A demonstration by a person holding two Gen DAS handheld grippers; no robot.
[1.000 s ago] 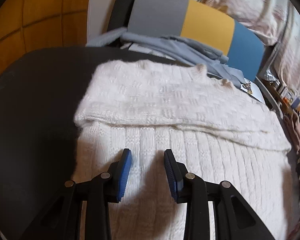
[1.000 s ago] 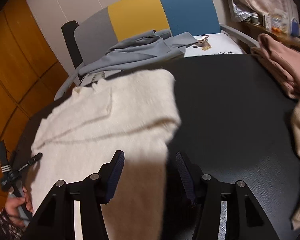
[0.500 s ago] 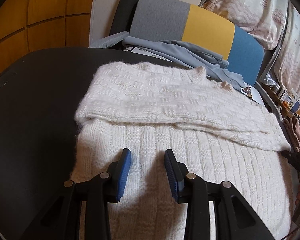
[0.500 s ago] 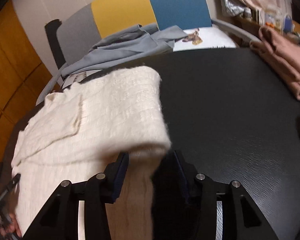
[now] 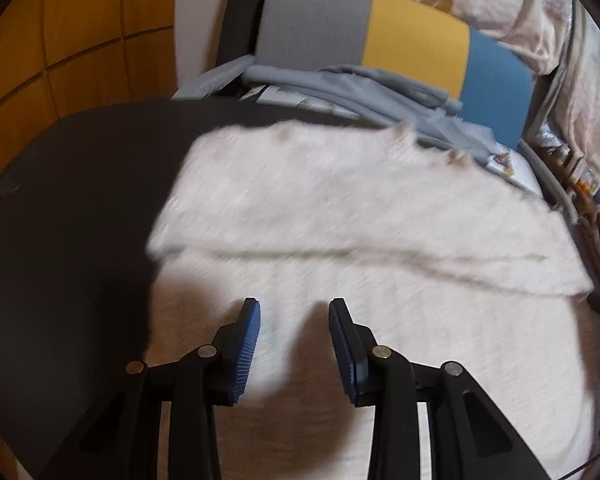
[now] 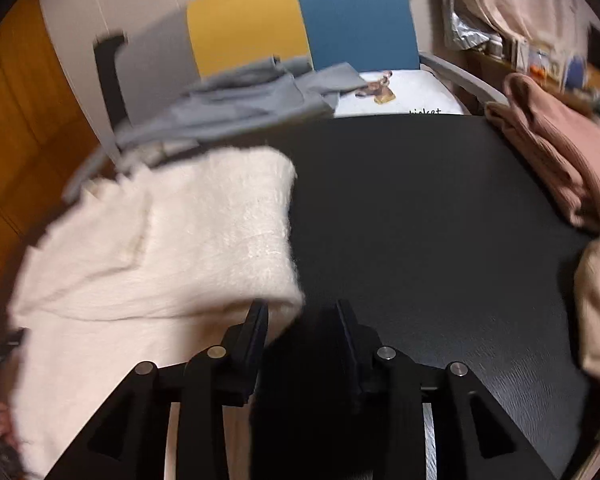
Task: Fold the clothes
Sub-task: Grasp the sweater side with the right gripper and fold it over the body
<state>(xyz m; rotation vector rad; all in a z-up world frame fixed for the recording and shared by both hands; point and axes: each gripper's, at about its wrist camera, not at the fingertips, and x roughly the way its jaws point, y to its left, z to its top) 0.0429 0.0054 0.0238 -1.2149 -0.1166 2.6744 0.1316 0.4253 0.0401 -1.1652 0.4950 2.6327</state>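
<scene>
- Left wrist view: the left tongs [image 5: 294, 340] hover over the near half of the white knit sweater [image 5: 360, 240], pads narrowly parted with nothing between them; we see no cloth pinched, only knit lying beneath; the sweater is spread across the dark surface [image 5: 72, 208], its far part folded back toward us as a band and its far edge reaching the surface's far edge by the chair [image 5: 412, 44] with the grey-blue garment [image 5: 364, 88].
- The picture is smeared, so we judge that a pinch made now could land off the intended edge; on fuzzy, thick knit the tongs might catch only the top layer, and the fold would drag apart rather than lift whole.
- Right wrist view: the right tongs [image 6: 302, 328] sit at the sweater's right edge; their jaws have just been closing and now stand narrow, a rolled corner of the sweater [image 6: 172, 248] against the left finger [image 6: 258, 324]; whether the pads truly press it we cannot tell.
- If the hold is shallow, we expect the corner to slip out once pulled; a wide sweep toward the surface's right edge could also brush the pink garment [image 6: 552, 160] and the beige one [image 6: 598, 304] lying there.
</scene>
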